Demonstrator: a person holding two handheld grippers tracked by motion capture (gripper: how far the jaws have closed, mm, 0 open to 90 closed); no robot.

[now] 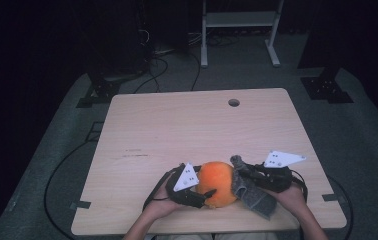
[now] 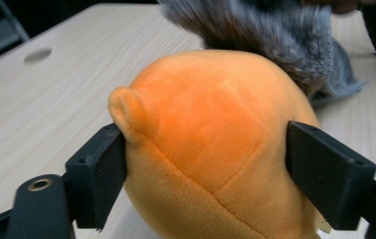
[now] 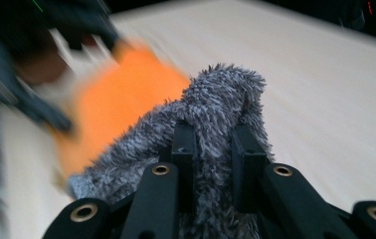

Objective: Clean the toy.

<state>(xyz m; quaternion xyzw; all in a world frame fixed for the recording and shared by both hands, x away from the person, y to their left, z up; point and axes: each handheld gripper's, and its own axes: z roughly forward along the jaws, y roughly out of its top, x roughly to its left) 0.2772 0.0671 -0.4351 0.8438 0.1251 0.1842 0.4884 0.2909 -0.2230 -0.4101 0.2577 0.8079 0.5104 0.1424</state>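
An orange plush toy (image 1: pixel 218 183) rests near the front edge of the wooden table (image 1: pixel 177 135). My left gripper (image 1: pixel 203 196) is shut on the orange plush (image 2: pixel 211 139), one jaw pressing each side of it. A grey fuzzy cloth (image 1: pixel 251 192) hangs against the plush's right side. My right gripper (image 1: pixel 241 171) is shut on a fold of the grey cloth (image 3: pixel 216 129), which sticks up between its jaws. The orange plush (image 3: pixel 121 99) appears blurred beyond it in the right gripper view.
A round cable hole (image 1: pixel 234 102) sits near the table's far edge. A white frame (image 1: pixel 239 30) and dark stands with cables are on the floor behind. The person's hands come in at the front edge.
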